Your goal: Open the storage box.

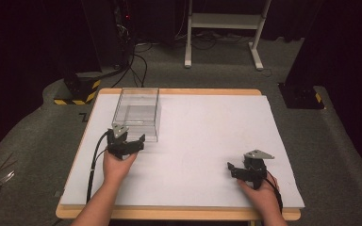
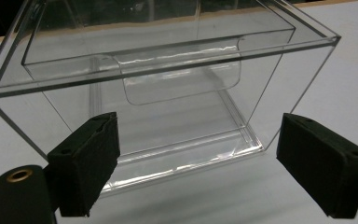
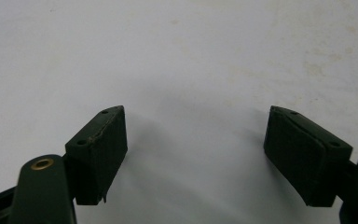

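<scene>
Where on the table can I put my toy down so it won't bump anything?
The big bare patch of the white table lies between the clear box and the right gripper, reaching to the far and right edges. It is crowded at the near left, where the left gripper sits right at the box.

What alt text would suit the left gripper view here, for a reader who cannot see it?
A clear plastic box with a recessed lid stands on the white table, close ahead of the left gripper. The gripper's two black padded jaws are spread wide, rising from the bottom corners on either side of the box's near face, not touching it.
</scene>
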Tool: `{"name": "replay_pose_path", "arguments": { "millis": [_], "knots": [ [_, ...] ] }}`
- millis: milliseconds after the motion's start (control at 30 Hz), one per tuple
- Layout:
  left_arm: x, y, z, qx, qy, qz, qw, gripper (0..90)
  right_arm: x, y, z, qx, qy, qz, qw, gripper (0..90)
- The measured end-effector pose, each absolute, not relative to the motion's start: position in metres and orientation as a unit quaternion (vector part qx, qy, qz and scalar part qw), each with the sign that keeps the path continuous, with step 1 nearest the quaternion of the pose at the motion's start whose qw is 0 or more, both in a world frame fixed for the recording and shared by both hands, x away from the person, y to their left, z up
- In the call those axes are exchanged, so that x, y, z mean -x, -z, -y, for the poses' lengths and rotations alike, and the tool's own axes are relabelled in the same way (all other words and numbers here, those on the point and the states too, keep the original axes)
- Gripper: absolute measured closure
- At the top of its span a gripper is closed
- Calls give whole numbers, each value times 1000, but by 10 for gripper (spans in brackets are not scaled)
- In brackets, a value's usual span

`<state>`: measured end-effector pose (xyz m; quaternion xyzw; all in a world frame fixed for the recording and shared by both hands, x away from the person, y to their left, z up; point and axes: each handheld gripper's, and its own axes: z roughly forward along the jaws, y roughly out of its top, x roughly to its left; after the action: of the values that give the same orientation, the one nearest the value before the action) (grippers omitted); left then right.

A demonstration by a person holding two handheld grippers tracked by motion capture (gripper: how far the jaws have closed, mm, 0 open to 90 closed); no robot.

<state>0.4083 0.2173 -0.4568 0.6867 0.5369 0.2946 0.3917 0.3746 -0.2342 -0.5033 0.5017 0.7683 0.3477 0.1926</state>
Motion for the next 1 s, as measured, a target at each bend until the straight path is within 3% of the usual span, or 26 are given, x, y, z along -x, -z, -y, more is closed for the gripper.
{"name": "replay_pose_path", "arguments": {
  "millis": [600,1000],
  "knots": [
    [-425,453,-208,-668,-312,-558,381,158,-375,503,234,-502,-349,-768,192,212],
    [-427,456,-199,-652,-341,-573,362,259,-375,503,234,-503,-349,-767,191,212]
  ]
}}
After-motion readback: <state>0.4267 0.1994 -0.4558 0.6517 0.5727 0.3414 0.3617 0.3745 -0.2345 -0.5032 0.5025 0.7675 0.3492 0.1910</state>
